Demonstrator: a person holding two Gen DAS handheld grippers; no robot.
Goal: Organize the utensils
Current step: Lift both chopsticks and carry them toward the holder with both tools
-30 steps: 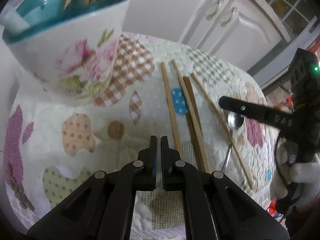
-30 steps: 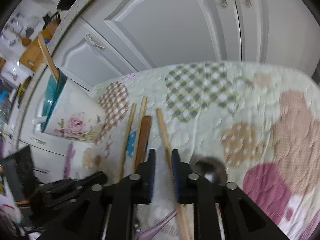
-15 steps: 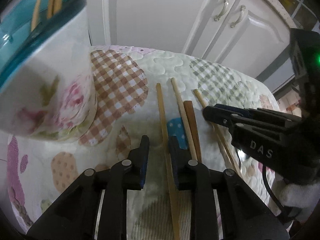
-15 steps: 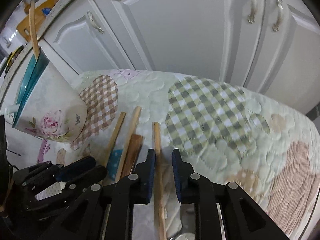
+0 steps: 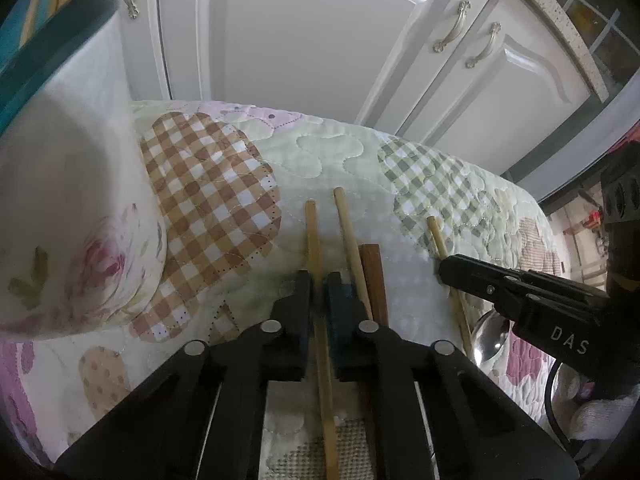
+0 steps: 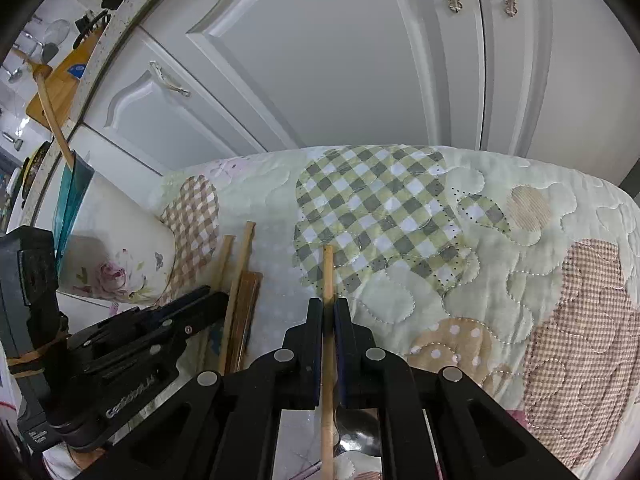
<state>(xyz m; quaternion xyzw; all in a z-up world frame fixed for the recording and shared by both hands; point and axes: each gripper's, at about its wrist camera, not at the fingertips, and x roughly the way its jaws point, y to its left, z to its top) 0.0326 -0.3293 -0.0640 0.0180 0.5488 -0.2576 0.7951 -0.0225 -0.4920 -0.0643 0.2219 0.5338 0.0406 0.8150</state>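
Observation:
Several wooden chopsticks lie side by side on a quilted patchwork cloth (image 5: 328, 148). My left gripper (image 5: 319, 280) is shut on the leftmost light chopstick (image 5: 313, 232), low on the cloth. Beside it lie another light chopstick (image 5: 347, 224) and a dark brown one (image 5: 371, 268). My right gripper (image 6: 328, 304) is shut on the rightmost light chopstick (image 6: 328, 268); it also shows in the left wrist view (image 5: 436, 236). A floral cup with a teal inside (image 6: 116, 256) stands at the left and holds chopsticks (image 6: 50, 112). A metal spoon (image 6: 356, 436) lies under the right gripper.
White cabinet doors with metal handles (image 5: 452, 32) stand close behind the cloth-covered surface. The floral cup (image 5: 68, 216) looms large at the left of the left gripper. The cloth's right edge (image 6: 624, 216) drops off.
Both grippers have moved forward and down along their chopsticks. Their jaws have closed from a loose straddle onto the sticks. The cup has slid toward the left edge of the left view.

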